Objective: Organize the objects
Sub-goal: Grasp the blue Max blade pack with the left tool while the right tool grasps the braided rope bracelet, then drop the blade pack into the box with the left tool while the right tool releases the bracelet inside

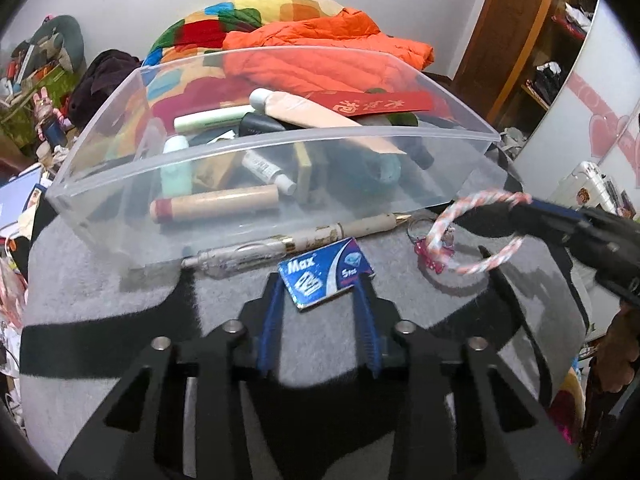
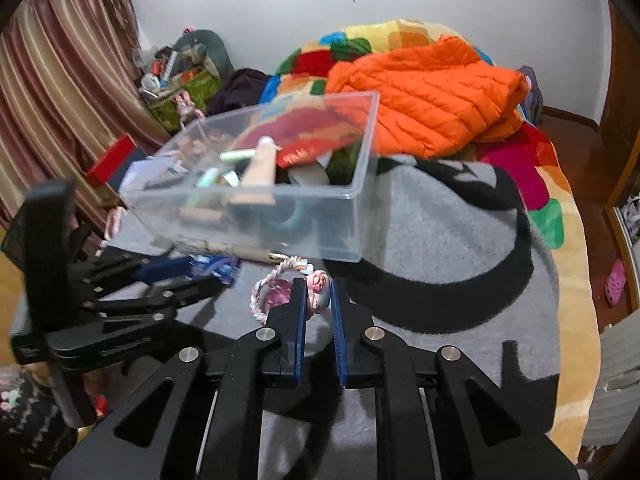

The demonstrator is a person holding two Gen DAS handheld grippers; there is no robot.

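Mostly done: left gripper [image 1: 320,300] jaws spread round the blue card pack [image 1: 326,274] on the grey blanket [image 1: 100,280]; right gripper [image 2: 318,304] jaws pinching the braided keyring [image 1: 476,236], w/ pen [image 1: 296,242] beside; clear bin [image 1: 280,148] beyond already holds many items.

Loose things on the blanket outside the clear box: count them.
3. A pen along the box's front wall, a blue packet between the left gripper's fingers, a braided loop in the right gripper. More may be hidden.
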